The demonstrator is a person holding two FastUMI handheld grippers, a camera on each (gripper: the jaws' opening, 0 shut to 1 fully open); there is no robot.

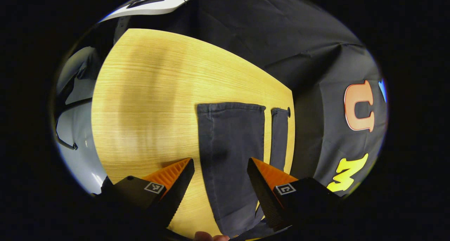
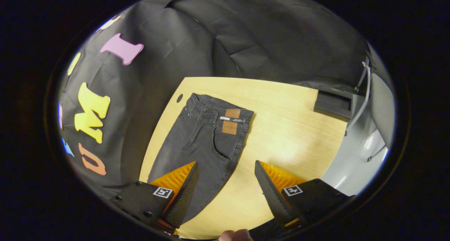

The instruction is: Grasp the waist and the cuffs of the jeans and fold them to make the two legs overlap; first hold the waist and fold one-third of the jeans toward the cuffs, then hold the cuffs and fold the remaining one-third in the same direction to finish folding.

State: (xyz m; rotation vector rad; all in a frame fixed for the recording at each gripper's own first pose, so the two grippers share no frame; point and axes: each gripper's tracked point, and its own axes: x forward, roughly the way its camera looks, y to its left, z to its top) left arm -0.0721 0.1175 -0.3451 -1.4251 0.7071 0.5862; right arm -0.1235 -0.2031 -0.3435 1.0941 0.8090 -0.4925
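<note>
Dark grey jeans lie flat on a light wooden table. In the left gripper view the two legs (image 1: 232, 153) run away from me, their cuffs (image 1: 230, 107) at the far end; the narrower second leg (image 1: 279, 137) lies by the table's right edge. My left gripper (image 1: 220, 179) hovers open above the wide leg. In the right gripper view the waist (image 2: 219, 111) with its brown tags is the far end. My right gripper (image 2: 226, 181) hangs open over the hip and the right edge of the jeans, holding nothing.
The wooden table (image 1: 147, 104) has wide bare room left of the legs, and bare wood (image 2: 291, 128) right of the waist. A dark box (image 2: 332, 104) sits at the far right corner. Black cloth walls surround the table. A fingertip (image 2: 235, 235) shows at the bottom.
</note>
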